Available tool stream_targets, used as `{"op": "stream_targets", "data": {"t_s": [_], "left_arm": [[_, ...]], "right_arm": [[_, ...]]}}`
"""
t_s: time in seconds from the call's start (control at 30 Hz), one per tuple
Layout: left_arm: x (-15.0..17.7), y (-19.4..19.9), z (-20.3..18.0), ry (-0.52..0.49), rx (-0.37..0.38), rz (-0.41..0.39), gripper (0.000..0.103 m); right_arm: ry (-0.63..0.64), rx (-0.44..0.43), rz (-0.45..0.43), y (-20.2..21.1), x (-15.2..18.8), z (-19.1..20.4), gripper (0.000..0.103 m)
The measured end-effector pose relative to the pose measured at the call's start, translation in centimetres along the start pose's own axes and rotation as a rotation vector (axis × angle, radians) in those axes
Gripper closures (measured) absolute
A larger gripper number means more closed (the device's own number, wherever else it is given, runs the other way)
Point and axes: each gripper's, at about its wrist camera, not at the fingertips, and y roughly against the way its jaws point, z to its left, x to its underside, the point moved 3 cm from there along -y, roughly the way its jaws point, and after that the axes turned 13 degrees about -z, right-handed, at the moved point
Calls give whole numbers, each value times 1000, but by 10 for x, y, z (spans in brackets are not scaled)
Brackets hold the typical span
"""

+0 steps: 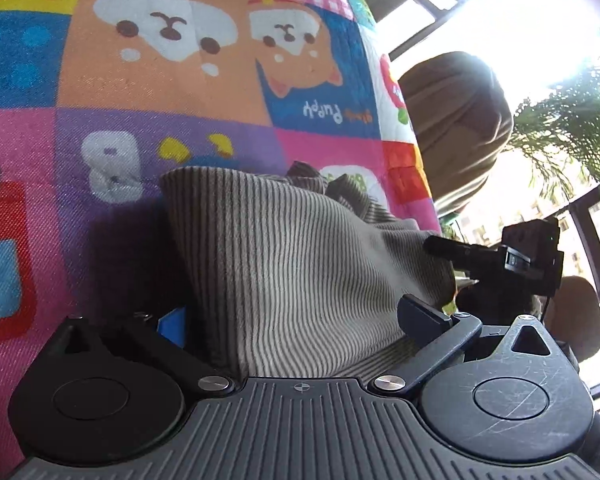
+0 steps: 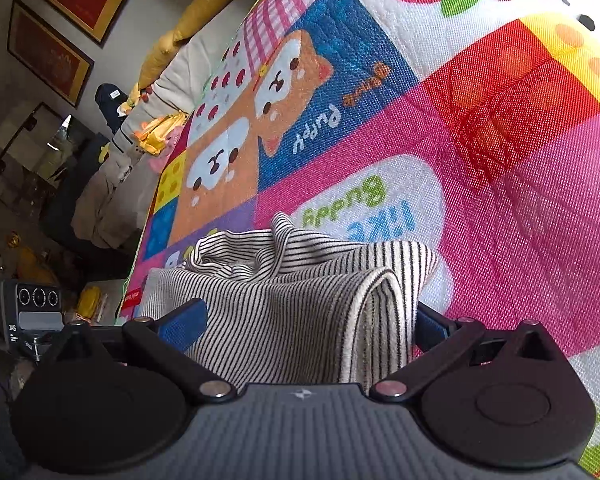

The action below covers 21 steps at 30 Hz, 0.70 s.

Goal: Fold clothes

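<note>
Patchwork quilt [image 2: 500, 160] under striped garment [image 2: 300, 312], jaws of both grippers pinching it.

Blown-out window [image 1: 520, 20] glare upper right in left view, right view evenly lit, fisheye-bent edges w/ soft blur.

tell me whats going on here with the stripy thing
A person is folding a striped garment over a colourful quilt, using a handheld gripper in each hand. The left gripper and the right gripper each have bunched cloth between their fingers. The fold is not yet laid flat.
</note>
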Motion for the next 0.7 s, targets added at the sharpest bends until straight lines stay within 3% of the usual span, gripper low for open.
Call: {"op": "stream_targets", "data": {"t_s": [0.1, 0.23, 0.43, 0.53, 0.6, 0.7], "left_arm": [[-8, -18, -3, 48, 30, -36, 0], [-16, -23, -3, 148, 184, -75, 0], [-12, -35, -6, 115, 110, -92, 0], [-11, -41, -12, 102, 115, -118, 0], [-12, -40, -13, 91, 117, -125, 0], [-12, -36, -13, 56, 86, -117, 9]], "right_arm": [[15, 8, -6, -3, 1, 2, 0], [16, 1, -18, -7, 0, 3, 0], [-8, -35, -39, -11, -3, 0, 0], [32, -66, -27, -16, 2, 11, 1], [81, -54, -35, -13, 7, 19, 11], [108, -16, -72, -4, 7, 23, 26]]}}
